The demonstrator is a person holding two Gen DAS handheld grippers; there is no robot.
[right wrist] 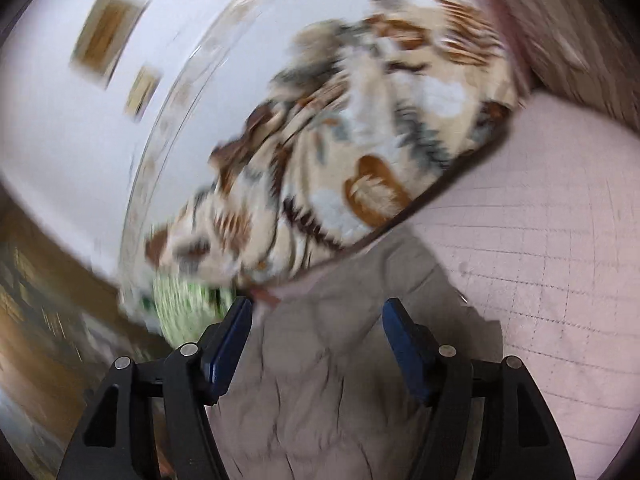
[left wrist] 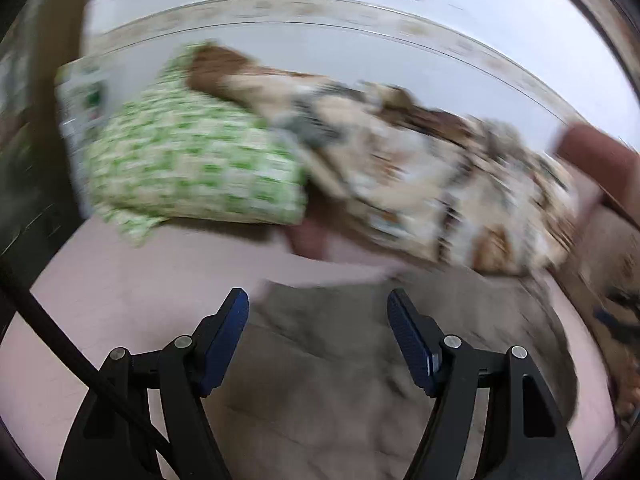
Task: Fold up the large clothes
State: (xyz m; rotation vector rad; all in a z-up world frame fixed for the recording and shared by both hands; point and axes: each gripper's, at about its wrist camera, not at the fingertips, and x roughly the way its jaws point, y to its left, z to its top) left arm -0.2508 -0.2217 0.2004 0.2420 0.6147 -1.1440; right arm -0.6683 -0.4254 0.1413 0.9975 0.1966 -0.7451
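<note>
Both of your hand-held grippers hang over the same grey-brown garment, which lies spread on the pink bed sheet. The left hand-held gripper has its jaws standing apart, and nothing is between the blue pads; the grey-brown garment is directly under and in front of it. The right hand-held gripper is open in the same way and grips nothing; the cloth passes below its fingers, but the pads do not press on it.

In the right wrist view the garment runs away from you as a long strip, from under the gripper up toward the patterned blanket, so its long axis lies about along the line the gripper points. Its far end reaches the dark border of that blanket. I cannot tell which hand is nearer to the far edge, because both views are blurred by motion.

The garment's right edge is free, with plain sheet beside it, so there is good room for moving on that side. On the other side the room is less: the green checked pillow and the blanket crowd the head of the bed.

I judge that the next grasp should take the near edge or a corner, and carry it forward along the long axis.
</note>
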